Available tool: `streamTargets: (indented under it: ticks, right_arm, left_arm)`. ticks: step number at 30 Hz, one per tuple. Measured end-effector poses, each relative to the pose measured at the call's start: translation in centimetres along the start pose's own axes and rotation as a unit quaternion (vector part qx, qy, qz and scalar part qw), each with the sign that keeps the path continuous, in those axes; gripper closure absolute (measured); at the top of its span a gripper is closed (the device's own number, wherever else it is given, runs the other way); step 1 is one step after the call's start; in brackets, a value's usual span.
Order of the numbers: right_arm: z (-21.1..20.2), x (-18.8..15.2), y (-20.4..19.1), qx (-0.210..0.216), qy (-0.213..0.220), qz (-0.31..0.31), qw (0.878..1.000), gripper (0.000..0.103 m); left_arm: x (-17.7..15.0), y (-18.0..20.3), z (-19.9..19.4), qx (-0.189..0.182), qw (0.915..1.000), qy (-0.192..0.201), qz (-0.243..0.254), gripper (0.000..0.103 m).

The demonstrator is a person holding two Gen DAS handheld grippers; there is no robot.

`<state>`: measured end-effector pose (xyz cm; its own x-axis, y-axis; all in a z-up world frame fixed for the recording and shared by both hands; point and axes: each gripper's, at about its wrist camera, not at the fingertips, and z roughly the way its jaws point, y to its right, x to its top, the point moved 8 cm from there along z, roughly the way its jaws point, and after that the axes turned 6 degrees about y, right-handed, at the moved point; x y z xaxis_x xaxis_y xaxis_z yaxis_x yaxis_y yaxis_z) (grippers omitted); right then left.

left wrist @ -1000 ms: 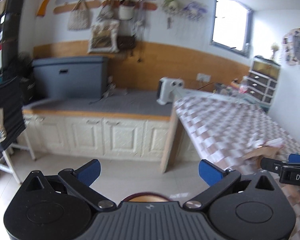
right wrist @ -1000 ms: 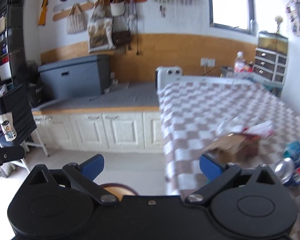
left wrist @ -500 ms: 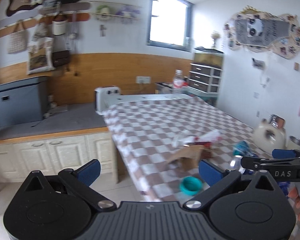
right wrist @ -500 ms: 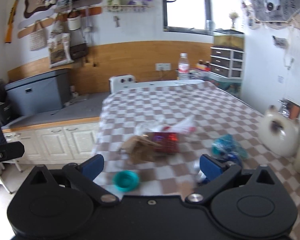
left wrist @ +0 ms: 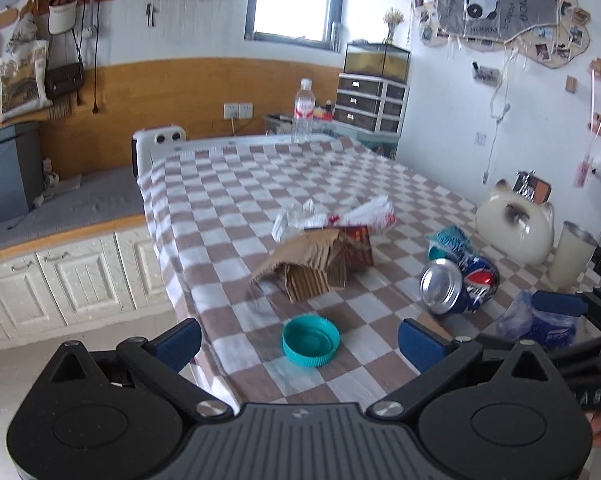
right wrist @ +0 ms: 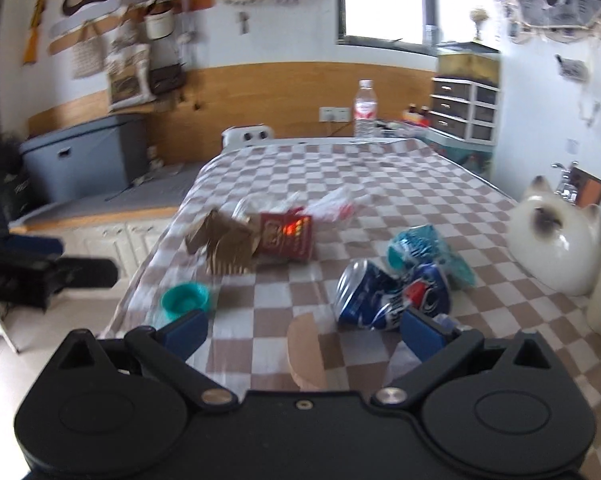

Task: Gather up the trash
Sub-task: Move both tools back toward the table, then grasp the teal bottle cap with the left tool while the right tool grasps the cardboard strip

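Trash lies on the checkered tablecloth (left wrist: 240,184) (right wrist: 340,168): a teal lid (left wrist: 310,340) (right wrist: 185,300), torn cardboard (left wrist: 304,268) (right wrist: 224,248), a red packet (right wrist: 286,236) (left wrist: 358,248), white crumpled plastic (left wrist: 340,216) (right wrist: 332,202), a crushed blue can (left wrist: 458,284) (right wrist: 388,296), a teal wrapper (left wrist: 450,240) (right wrist: 428,250) and a blue plastic bag (left wrist: 540,324). My left gripper (left wrist: 300,342) hovers open over the near table edge, the lid between its fingers' line. My right gripper (right wrist: 304,328) is open just short of the can, empty.
A white cat-shaped jar (left wrist: 516,228) (right wrist: 556,248) and a cream tumbler (left wrist: 570,260) stand at the table's right side. A water bottle (left wrist: 303,110) (right wrist: 365,110) stands at the far end. White cabinets (left wrist: 60,272) and floor lie to the left.
Both grippers swung right, from facing the cabinets and floor to facing the table, and came closer to the trash. Both stayed open and empty.
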<state>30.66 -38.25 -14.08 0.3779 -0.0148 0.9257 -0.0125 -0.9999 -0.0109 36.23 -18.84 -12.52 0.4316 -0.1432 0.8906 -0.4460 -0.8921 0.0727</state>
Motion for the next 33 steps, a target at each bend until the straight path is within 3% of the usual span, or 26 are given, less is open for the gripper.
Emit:
streamTargets:
  ticks: [6, 8, 10, 15, 17, 18, 28, 33]
  right_arm:
    - [2.5, -2.0, 0.0, -0.012, -0.026, -0.041, 0.999, 0.001]
    - [3.5, -2.4, 0.1, -0.006, -0.037, -0.034, 0.999, 0.023]
    - [4.4, -2.9, 0.3, 0.004, -0.054, -0.017, 0.998, 0.033]
    - [6.0, -3.9, 0.4, 0.008, -0.073, -0.012, 0.997, 0.046]
    - [6.3, -4.1, 0.4, 0.014, -0.075, -0.005, 0.997, 0.071]
    - [6.4, -4.2, 0.5, 0.018, -0.071, 0.001, 0.997, 0.074]
    - [6.6, -4.2, 0.5, 0.033, -0.065, 0.0, 0.997, 0.077]
    - [6.6, -4.1, 0.5, 0.032, -0.066, -0.003, 0.997, 0.077]
  left_arm:
    - [-1.1, -0.2, 1.7, 0.003, 0.9999, -0.014, 0.007, 0.0]
    - [-1.3, -0.2, 2.4, 0.002, 0.9998, -0.018, 0.012, 0.0]
    - [-1.5, 0.0, 3.0, 0.005, 0.9994, -0.023, 0.024, 0.0]
    - [-2.1, 0.9, 4.3, -0.005, 0.9985, -0.028, 0.046, 0.0]
    - [-2.5, 1.2, 4.9, -0.006, 0.998, -0.032, 0.054, 0.0]
    - [-2.7, 1.2, 5.2, -0.001, 0.9979, -0.034, 0.055, 0.0]
    - [-3.6, 2.4, 7.4, -0.034, 0.9973, -0.038, 0.054, 0.0]
    - [-3.9, 2.8, 8.1, -0.033, 0.9967, -0.04, 0.063, 0.03]
